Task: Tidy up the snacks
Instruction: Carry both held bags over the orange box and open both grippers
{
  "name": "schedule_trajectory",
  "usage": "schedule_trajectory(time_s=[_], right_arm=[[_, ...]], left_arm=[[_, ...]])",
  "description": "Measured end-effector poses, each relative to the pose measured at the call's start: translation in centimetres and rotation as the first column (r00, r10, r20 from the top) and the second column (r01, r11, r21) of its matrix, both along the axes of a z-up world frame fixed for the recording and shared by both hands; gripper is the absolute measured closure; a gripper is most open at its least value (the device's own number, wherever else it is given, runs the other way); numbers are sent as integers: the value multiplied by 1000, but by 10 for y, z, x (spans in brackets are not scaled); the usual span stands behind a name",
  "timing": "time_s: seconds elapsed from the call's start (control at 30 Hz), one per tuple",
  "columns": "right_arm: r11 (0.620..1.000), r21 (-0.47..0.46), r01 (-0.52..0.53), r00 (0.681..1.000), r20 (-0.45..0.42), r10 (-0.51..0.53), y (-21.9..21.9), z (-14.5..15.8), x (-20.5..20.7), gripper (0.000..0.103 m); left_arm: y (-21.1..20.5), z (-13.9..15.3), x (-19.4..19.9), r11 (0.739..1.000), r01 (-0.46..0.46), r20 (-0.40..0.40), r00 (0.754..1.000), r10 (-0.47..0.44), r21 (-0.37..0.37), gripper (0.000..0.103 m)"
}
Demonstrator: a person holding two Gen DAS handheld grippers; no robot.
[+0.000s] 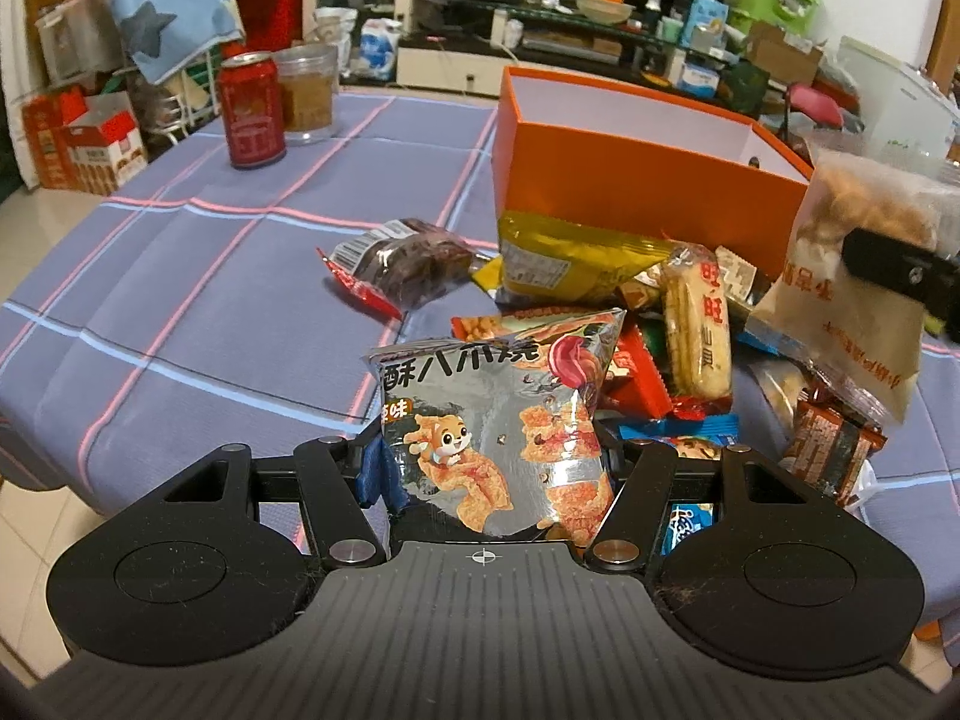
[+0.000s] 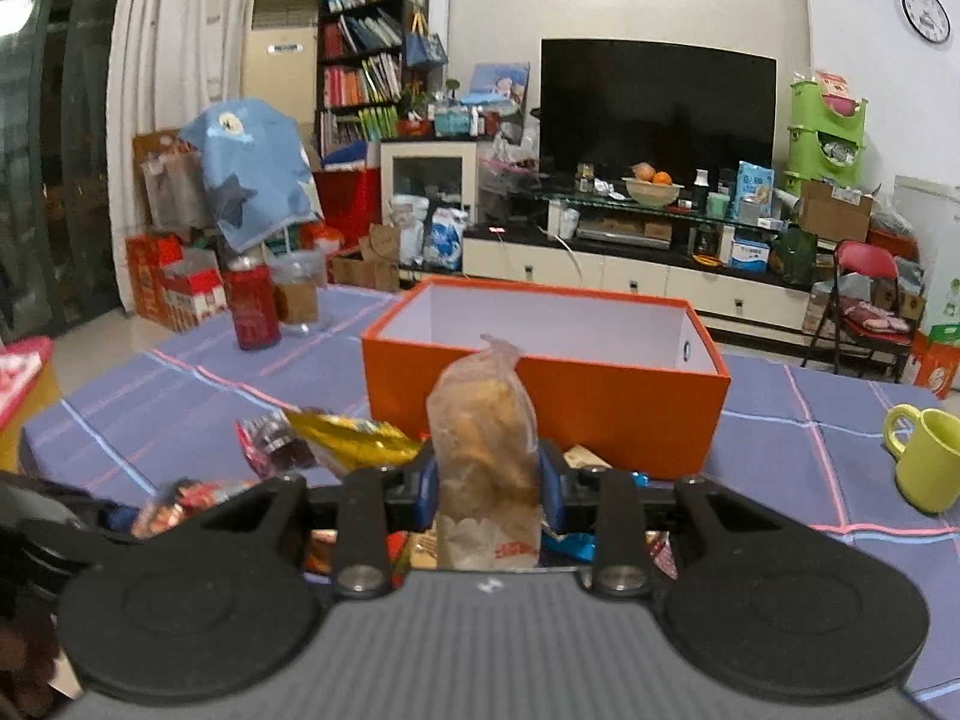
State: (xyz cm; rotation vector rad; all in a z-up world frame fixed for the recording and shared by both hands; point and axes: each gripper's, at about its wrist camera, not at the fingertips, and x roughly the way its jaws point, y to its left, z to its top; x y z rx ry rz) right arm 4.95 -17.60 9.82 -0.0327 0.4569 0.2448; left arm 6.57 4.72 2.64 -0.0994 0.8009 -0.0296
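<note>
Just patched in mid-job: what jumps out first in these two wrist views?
The open orange box at mid-table, apparently still empty, with a heap of snack packets against its near wall. Each set of tongs already grips a packet: the left tongs pinch a silver snack bag, the right tongs a clear bag of brown snacks held upright before the box. A red can stands at the far left.

Indoor artificial light, fairly dim, warm cast. Fisheye bends both views hard; corners vignette to black, esp. 7 and 5 o'clock. Glare on silver snack bag (image 1: 498, 450) at center. Right wrist view softer, slight motion blur; bkgd at 12 o'clock fuzzy in both.
</note>
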Motion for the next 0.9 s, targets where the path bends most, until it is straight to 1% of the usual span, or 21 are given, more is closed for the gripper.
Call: schedule_trajectory(time_s=[0.03, 0.1, 0.13, 0.2, 0.27, 0.37, 0.43, 0.53, 0.6, 0.7, 0.8, 0.9], right_arm=[[999, 32, -6, 1000, -7, 6, -4, 2, 1, 70], [988, 152, -16, 999, -43, 22, -18, 6, 2, 70], [977, 214, -18, 998, -59, 32, -27, 8, 4, 70], [946, 325, -12, 995, -86, 42, -43, 10, 7, 70], [897, 441, 2, 992, -115, 55, -59, 11, 11, 70], [836, 549, 19, 987, -146, 73, -76, 10, 18, 70], [811, 584, 28, 985, -155, 78, -80, 12, 24, 70], [807, 590, 23, 987, -144, 77, -83, 18, 28, 70], [813, 583, 17, 988, -133, 75, -83, 24, 33, 70], [860, 510, 14, 995, -89, 37, -78, 37, 47, 70], [906, 422, 11, 999, -36, 5, -73, 51, 74, 70], [929, 367, 40, 999, -14, -37, -73, 52, 115, 70]], left_arm=[[0, 1, 0, 1000, 2, 1, 1000, -2, -4, 66], [0, 3, -1, 1000, 7, 5, 1000, -6, -11, 66], [0, 5, -2, 1000, 10, 8, 1000, -9, -15, 66], [1, 10, -3, 1000, 12, 15, 1000, -12, -25, 66], [1, 17, -5, 999, 18, 33, 999, -17, -32, 66], [1, 32, -3, 999, 28, 70, 997, -25, -38, 66], [1, 43, -1, 998, 38, 95, 995, -33, -51, 66], [4, 58, 10, 994, 65, 112, 992, -55, -85, 66], [3, 68, 23, 991, 82, 118, 991, -69, -110, 66], [-3, 88, 49, 989, 97, 160, 984, -78, -113, 66], [-17, 110, 89, 987, 123, 210, 973, -99, -108, 66], [-34, 117, 137, 985, 141, 222, 968, -116, -99, 66]])
